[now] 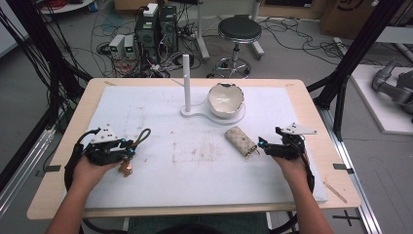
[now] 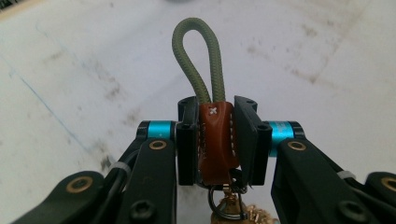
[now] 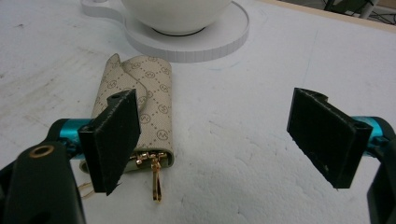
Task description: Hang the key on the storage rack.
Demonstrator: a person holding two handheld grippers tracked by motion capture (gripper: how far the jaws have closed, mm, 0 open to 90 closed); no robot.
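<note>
In the high view, nearest to the camera, your two forearms come in from the bottom edge. Your left hand (image 1: 90,168) holds the left gripper (image 1: 127,148) low over the white foam mat (image 1: 160,180), and a green cord loop (image 1: 141,136) sticks out of it toward the white stand (image 1: 186,80). Your right hand (image 1: 292,168) holds the right gripper (image 1: 263,145) just beside the beige key pouch (image 1: 240,140), which lies flat on the mat, near the stand's round base. On this base sits a white bowl (image 1: 225,100) with a wavy rim. The stand has a thin upright post.

In the left gripper view, the jaws are nearly closed and they clamp a brown leather tab (image 2: 216,140) with white stitching. The green cord loop (image 2: 196,56), woven and round, rises upright from the tab. Below the tab hang a dark metal ring (image 2: 229,205) and something golden. The mat behind is stained.

In the right gripper view, the jaws stand wide apart and hold nothing. The key pouch (image 3: 149,102) lies behind the left jaw, on the side of the stand's base (image 3: 205,42). It is patterned fabric with a folded flap, and a gold clasp (image 3: 158,182) points toward you.
</note>
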